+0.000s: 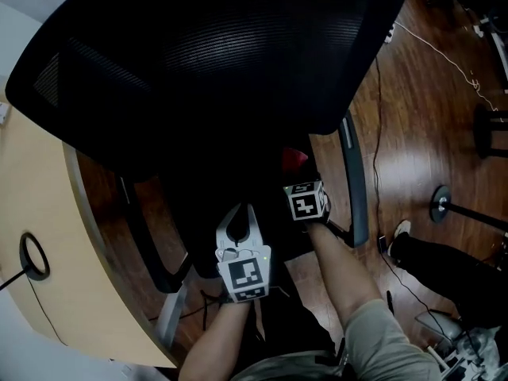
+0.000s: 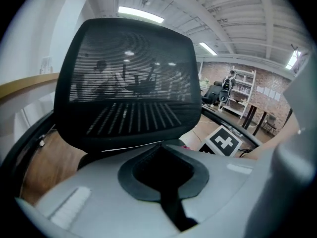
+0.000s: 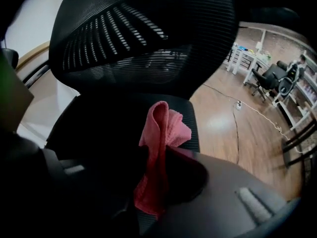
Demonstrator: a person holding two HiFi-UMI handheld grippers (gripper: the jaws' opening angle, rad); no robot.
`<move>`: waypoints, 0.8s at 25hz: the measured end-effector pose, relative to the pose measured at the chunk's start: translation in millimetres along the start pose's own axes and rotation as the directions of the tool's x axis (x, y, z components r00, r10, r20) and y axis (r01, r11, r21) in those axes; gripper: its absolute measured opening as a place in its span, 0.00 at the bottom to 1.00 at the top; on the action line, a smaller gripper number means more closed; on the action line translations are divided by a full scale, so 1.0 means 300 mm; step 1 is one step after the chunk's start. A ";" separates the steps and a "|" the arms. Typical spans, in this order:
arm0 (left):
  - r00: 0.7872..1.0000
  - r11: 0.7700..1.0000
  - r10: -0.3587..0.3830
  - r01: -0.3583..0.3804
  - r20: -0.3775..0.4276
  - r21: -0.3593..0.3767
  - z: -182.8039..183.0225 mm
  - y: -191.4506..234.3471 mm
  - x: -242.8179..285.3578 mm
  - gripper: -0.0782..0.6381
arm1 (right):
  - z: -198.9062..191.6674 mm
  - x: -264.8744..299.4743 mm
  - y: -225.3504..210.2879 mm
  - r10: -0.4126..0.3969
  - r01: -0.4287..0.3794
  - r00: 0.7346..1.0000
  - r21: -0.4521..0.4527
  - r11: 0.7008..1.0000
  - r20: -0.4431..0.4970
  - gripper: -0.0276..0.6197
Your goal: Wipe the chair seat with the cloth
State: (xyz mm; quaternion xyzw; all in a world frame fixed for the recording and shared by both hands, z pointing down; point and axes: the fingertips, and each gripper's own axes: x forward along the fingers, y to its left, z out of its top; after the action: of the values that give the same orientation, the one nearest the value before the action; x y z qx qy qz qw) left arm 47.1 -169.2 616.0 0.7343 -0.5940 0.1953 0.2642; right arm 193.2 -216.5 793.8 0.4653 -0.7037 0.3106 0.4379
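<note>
Two grippers are showing in the lower middle of the head view, both in front of the chair. The right gripper (image 1: 299, 175) (image 3: 156, 155) is pinching the pink cloth (image 1: 295, 159) (image 3: 161, 130) between its jaws; the cloth is standing up out of the jaws in a bunched fold. The cloth is sitting at the centre of the right gripper view, over the dark seat (image 3: 94, 118) (image 1: 226, 185) and below the mesh backrest (image 1: 222, 46) (image 3: 148, 38). Contact between cloth and seat is not showing clearly. The left gripper (image 1: 244, 209) (image 2: 164, 148) is holding its jaws pressed together with nothing between them, lower left of the right gripper. An armrest (image 1: 354, 173) is lying at the right of the seat, over the wood floor (image 1: 421, 117).
</note>
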 end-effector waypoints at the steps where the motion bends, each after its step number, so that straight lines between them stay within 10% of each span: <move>1: 1.000 1.000 -0.019 0.019 -0.003 0.000 -0.004 -0.030 0.007 0.12 | -0.011 -0.009 -0.034 -0.018 0.018 1.000 0.012 1.000 0.000 0.19; 11: 0.999 1.000 -0.008 0.007 -0.047 -0.026 -0.071 -0.005 -0.045 0.12 | 0.012 -0.060 -0.019 -0.020 0.016 0.998 0.074 0.997 0.058 0.19; 20: 0.972 0.970 0.231 -0.234 -0.044 -0.068 -0.138 0.388 -0.322 0.12 | 0.069 -0.104 0.809 0.361 -0.340 0.929 -0.202 0.918 0.079 0.19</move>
State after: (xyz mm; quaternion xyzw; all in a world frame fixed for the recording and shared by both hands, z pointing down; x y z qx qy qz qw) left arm -86.4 -87.3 608.7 0.6458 -0.6779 0.2161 0.2768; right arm -32.9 -131.3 749.5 0.3060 -0.8255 0.2902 0.3750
